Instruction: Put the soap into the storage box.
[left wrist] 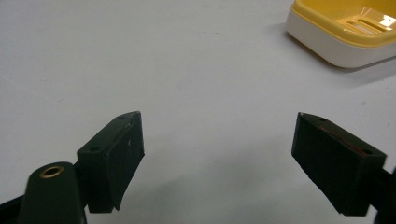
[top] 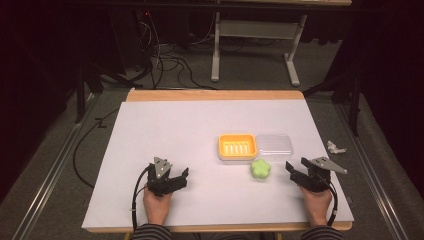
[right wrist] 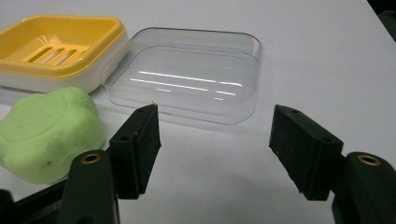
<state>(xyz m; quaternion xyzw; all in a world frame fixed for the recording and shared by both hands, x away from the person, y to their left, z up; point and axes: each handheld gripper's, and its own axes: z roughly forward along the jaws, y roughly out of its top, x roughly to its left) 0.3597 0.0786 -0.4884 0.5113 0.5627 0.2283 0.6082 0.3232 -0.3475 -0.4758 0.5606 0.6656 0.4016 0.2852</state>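
A yellow soap dish [top: 237, 146] with a slotted tray sits right of the table's middle; in the left gripper view the soap dish [left wrist: 345, 32] is at the upper right. Its clear lid [top: 274, 146] lies open beside it, hinged to its right side, and the lid [right wrist: 187, 77] spreads out ahead of my right gripper. A pale green flower-shaped soap [top: 260, 169] rests on the table in front of the dish. My right gripper [top: 297, 169] stands open just right of the soap [right wrist: 49, 133]. My left gripper [top: 180, 176] is open over bare table, well left of the dish.
The white table top [top: 165, 135] has a wooden far edge [top: 215, 95]. A crumpled white scrap [top: 335, 147] lies on the floor off the right edge. Cables and a white table frame [top: 255, 45] stand on the floor beyond.
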